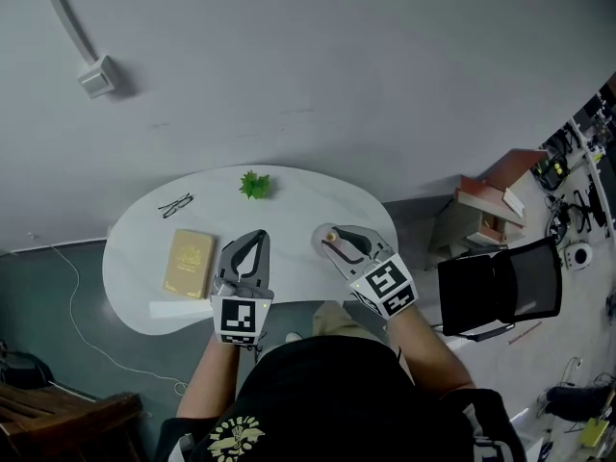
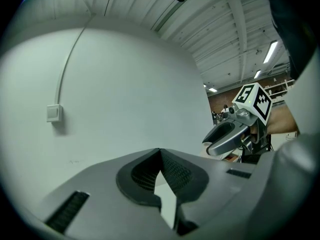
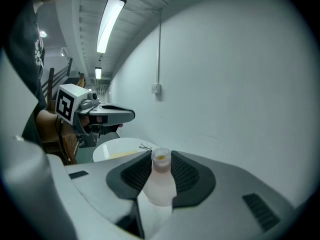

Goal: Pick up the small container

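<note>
the small container (image 3: 161, 184) is clamped upright between the pads of the right gripper (image 3: 161, 158) — the left gripper (image 2: 160, 152) is closed tip to tip, nothing held.

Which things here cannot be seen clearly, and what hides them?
Lower sides of the small container: right gripper view, hidden between the jaws of the right tool; in the head view that tool covers most of it.
Cover print of the book: head view, too small to read.
Details of the glasses: head view, too small.
Near edge of the table: head view, partly hidden behind the left tool.
</note>
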The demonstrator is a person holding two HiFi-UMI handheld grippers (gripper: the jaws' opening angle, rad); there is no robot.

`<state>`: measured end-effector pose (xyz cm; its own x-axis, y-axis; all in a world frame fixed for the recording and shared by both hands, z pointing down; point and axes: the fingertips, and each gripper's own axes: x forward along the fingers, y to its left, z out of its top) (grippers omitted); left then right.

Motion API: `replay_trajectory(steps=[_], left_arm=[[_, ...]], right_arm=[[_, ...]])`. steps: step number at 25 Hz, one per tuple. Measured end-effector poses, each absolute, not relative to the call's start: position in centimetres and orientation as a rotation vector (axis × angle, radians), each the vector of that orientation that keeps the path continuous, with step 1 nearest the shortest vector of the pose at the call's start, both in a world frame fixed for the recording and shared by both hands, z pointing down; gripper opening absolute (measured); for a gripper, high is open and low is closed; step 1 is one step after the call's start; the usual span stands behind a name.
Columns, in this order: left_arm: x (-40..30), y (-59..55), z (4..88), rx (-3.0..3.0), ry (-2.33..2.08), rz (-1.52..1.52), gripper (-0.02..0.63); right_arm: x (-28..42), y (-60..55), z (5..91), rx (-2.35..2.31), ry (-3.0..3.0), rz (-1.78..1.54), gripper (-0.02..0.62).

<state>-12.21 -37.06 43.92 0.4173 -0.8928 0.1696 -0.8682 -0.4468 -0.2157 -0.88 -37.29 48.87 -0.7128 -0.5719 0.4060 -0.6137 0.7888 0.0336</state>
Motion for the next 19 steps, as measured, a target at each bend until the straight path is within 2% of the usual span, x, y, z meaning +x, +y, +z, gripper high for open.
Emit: replay_trajectory(steps=[19], left_arm=[[-11.3, -38.0, 44.7, -2.596, 1.568, -0.411, 0.005]], right_arm=[[0.0, -37.9, 49.0, 0.914, -2.559, 0.161, 0.133]])
